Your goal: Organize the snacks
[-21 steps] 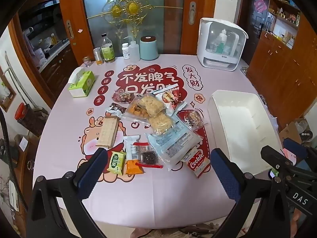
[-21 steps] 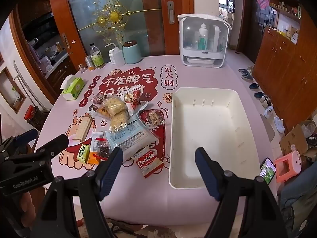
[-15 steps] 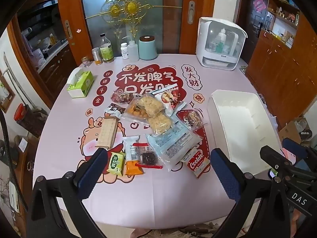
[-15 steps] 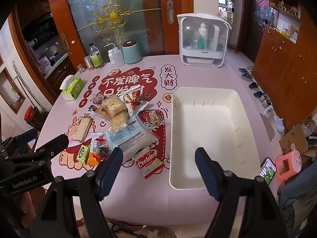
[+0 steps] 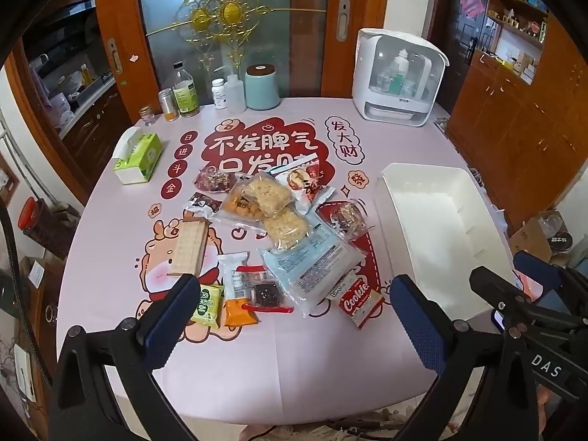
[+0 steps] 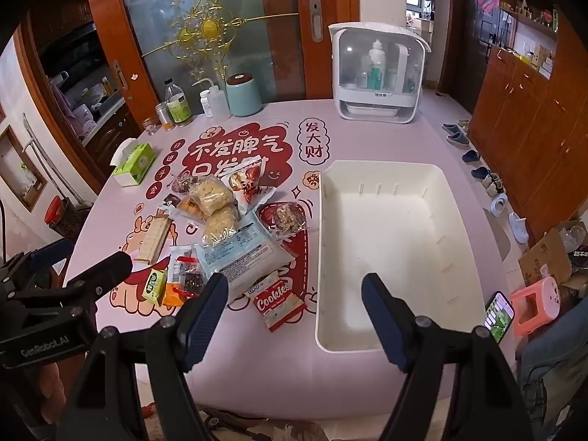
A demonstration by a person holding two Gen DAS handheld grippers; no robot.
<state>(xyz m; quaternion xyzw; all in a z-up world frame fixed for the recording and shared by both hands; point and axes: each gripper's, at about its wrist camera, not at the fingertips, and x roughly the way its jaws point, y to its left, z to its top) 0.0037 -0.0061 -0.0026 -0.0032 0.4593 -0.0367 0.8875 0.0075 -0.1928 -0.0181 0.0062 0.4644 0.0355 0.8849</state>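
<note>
two grippers hang above the near edge of the table (image 5: 110, 228), and neither touches anything. the left gripper (image 5: 294, 316) has its jaws spread wide with nothing between them; the right gripper (image 6: 294, 316) is likewise wide apart and holds nothing. the snacks (image 5: 272, 235) lie in a loose pile at the middle of the table, some overlapping, with a red cookies pack (image 6: 280, 304) nearest the near edge and a wafer bar (image 5: 189, 248) on the pile's left side. just beside the pile, toward the right edge, sits a white bin (image 6: 459, 220). a green tissue box (image 5: 137, 158) rests near the far left corner.
</note>
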